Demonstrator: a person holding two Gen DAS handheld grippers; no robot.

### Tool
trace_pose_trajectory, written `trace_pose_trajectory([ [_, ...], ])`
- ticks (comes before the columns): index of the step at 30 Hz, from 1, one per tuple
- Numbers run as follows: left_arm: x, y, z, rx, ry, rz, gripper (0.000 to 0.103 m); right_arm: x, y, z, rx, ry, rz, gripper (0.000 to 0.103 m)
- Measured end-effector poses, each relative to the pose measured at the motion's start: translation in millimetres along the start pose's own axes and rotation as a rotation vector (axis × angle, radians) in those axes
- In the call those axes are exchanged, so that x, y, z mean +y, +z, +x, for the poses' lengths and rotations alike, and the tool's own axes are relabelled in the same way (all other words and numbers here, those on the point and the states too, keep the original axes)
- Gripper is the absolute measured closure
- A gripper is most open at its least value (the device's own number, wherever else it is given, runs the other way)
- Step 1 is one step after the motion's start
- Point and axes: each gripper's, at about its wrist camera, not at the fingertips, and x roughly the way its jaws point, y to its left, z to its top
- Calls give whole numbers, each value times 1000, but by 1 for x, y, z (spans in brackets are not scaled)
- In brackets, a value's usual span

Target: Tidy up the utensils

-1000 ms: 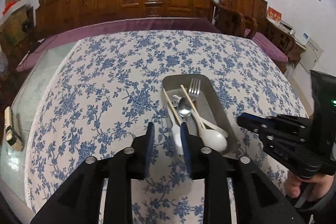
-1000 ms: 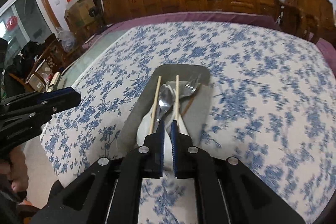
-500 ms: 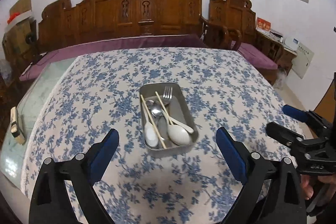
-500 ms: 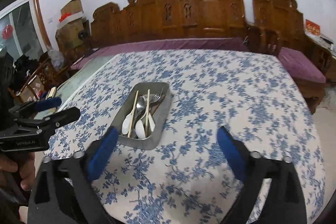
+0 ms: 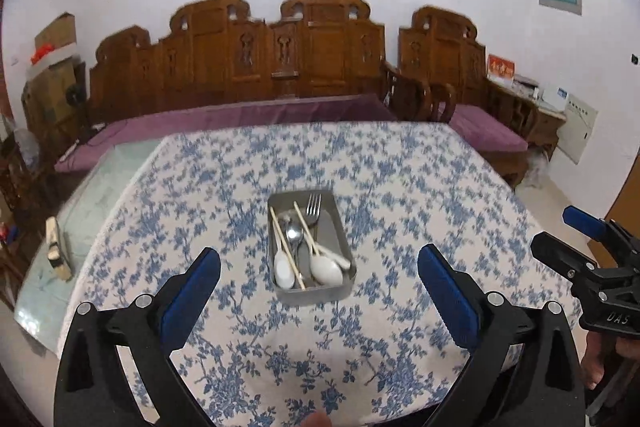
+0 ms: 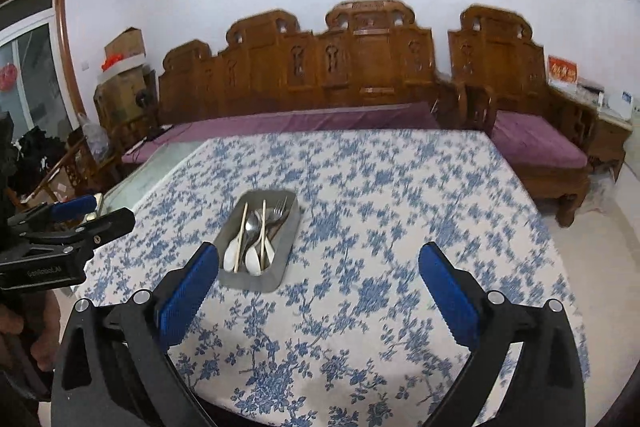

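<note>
Now both tongs retreated, spread wide.

My left wrist camera looks forward and down from off the near edge of the blue-and-white floral tablecloth, facing the carved wooden bench on the far wall, with the shallow metal tray of utensils centred ahead at middle distance. My right wrist camera sits further right, facing the same way, so the tray falls left of centre. Both share cloth, tray, bench and framed picture, and each catches the other gripper at its edge.
</note>
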Motion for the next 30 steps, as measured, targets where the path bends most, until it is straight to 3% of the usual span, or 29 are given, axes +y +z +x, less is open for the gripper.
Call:
trace_pose_trajectory([
  [15,-15,24,-71,-145,14,-14,8,14,41,-91,-201,-16,-47,2],
  [30,-11,23,-82,-166,32,-21,8,16,43,-100,-214,-16,-39,2],
])
